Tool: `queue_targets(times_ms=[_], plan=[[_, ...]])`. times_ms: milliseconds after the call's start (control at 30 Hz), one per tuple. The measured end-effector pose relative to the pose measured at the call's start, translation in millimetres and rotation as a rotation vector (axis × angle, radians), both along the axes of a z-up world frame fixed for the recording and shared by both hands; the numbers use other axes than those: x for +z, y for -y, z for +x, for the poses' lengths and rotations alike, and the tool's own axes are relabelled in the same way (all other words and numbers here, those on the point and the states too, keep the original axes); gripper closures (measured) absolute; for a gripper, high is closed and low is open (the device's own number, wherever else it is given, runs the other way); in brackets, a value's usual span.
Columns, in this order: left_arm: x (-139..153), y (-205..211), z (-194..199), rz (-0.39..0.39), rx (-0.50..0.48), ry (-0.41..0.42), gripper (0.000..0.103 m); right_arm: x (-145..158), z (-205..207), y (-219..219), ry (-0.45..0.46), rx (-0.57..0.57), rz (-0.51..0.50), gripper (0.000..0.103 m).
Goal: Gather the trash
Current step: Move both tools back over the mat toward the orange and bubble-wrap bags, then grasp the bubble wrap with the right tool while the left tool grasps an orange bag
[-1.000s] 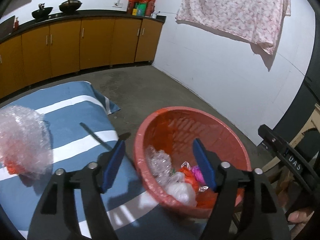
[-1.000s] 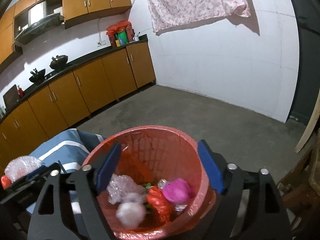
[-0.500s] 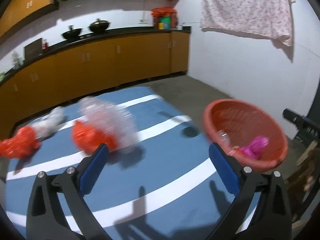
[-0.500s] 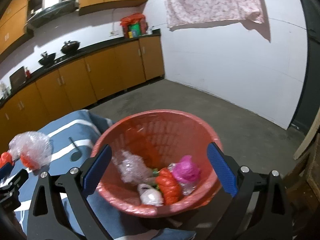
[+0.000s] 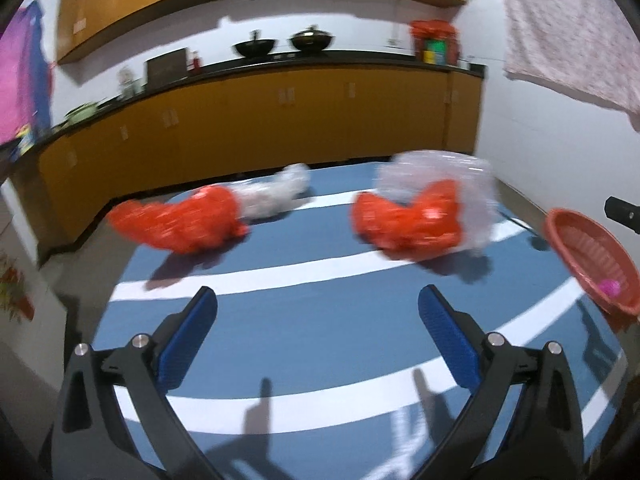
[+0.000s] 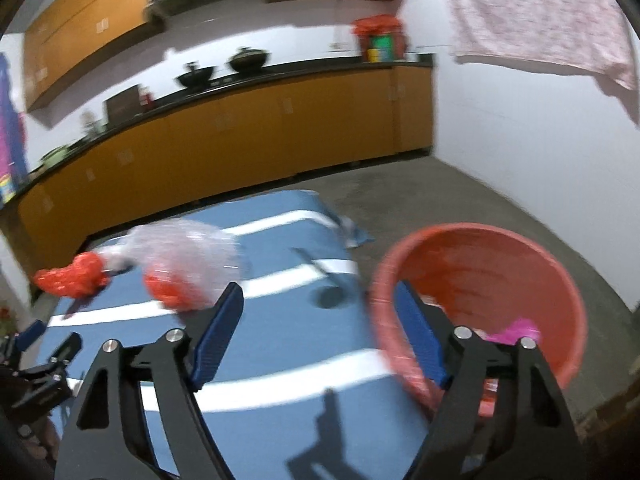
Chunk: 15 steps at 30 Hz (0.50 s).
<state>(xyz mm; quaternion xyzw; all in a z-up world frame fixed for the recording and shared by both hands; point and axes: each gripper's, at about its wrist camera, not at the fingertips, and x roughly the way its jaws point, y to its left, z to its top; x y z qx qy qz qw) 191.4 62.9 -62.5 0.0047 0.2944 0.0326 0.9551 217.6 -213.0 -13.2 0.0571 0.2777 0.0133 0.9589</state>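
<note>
Two heaps of trash lie on the blue, white-striped cloth: a red bag with clear bubble wrap at the right and a red bag with a clear wrap at the left. My left gripper is open wide over the cloth, short of both heaps, nothing between its fingers. The red basket holds pink trash at the table's right end. My right gripper hangs by the basket's left rim, its jaws closing with nothing between them; the nearer heap lies ahead to its left.
Orange cabinets under a black counter with woks run along the back wall. A floral cloth hangs on the white wall at the right. Bare concrete floor lies beyond the table. The basket is at the left wrist view's right edge.
Both grippers swung left, away from over the basket toward the cloth. The left one widened and now faces both trash heaps. The right one now sits at the basket's left rim and is narrower.
</note>
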Motion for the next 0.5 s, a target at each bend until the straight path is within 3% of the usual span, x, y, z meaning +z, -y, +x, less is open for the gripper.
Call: queue_targets(times_ms=[267, 500], plan=[[-4, -63, -6, -0.022, 0.122, -0.002, 0.004, 9, 36, -90, 0.016, 0.17, -0.034, 0.027], [-6, -95, -5, -0.045, 0.166, -0.004, 0.004, -5, 76, -115, -0.028, 0.166, -0.098, 0.034]])
